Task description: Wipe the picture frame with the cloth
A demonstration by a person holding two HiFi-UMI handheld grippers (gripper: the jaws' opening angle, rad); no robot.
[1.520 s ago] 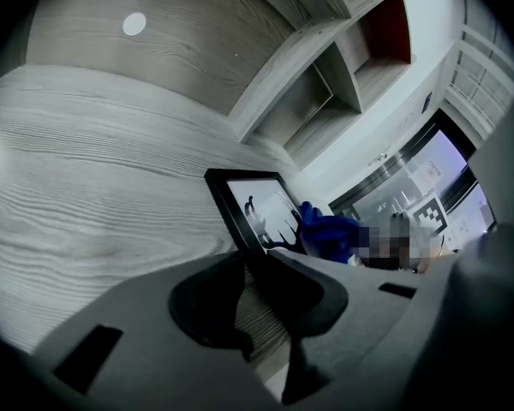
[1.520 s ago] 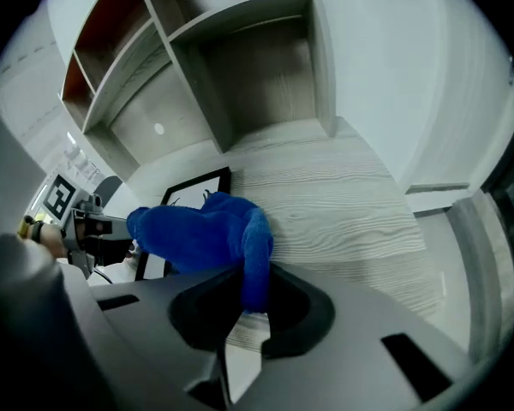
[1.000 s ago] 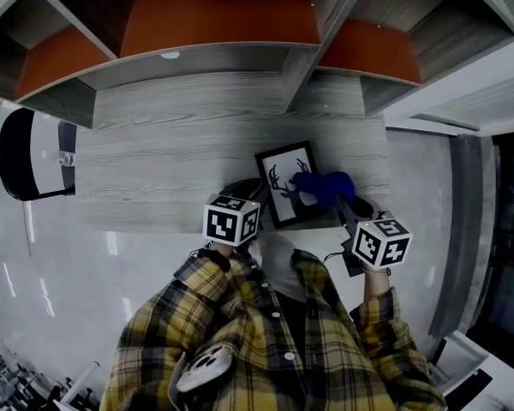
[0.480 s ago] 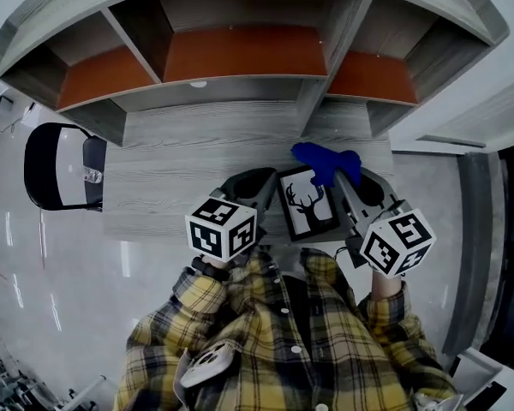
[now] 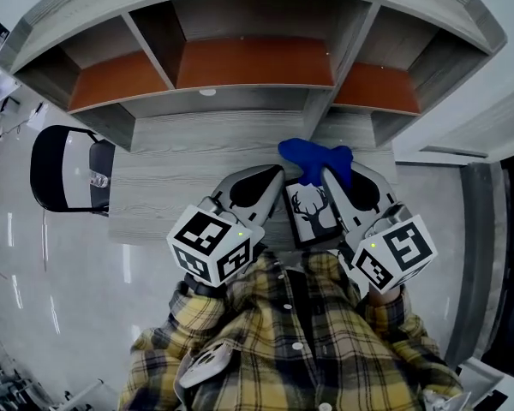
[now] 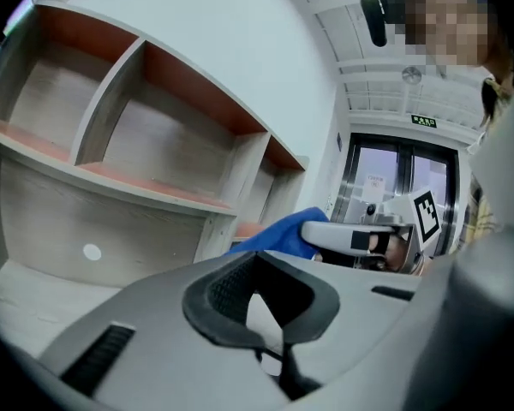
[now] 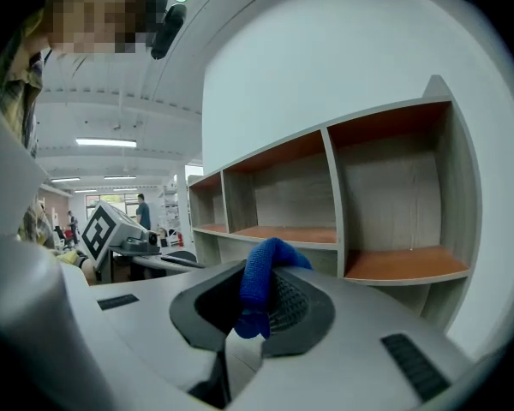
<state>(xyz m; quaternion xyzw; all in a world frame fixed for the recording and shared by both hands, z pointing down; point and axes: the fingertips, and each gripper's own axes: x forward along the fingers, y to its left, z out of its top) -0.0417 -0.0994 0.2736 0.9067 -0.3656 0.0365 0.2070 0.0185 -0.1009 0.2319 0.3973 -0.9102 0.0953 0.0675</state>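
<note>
Whereas lying flat on the desk (image 5: 171, 178) a second ago, now rides lifted clear of it and close to the chest: so for the picture frame (image 5: 313, 214), deer print facing up, between the two grippers. Shows the blue cloth (image 5: 315, 158) no longer draped over the print's right half but bunched just beyond the frame's far edge, at or just off it. Finds that cloth pinched in the right gripper (image 5: 334, 182), jaws clamped on a fold (image 7: 259, 289) that stands up between the pads in the right gripper view. Puts the left gripper (image 5: 276, 176) at the frame's left side, jaws drawn narrow (image 6: 261, 324) on something thin and pale, most likely the frame's edge, since nothing else seems to carry it. Reads as a shift from wiping flat to wiping in hand, with much of the surface probably not yet covered. Calls next for drawing the cloth back down over the print while holding the left grip steady, lest the frame twist or slip from so slim a hold.
</note>
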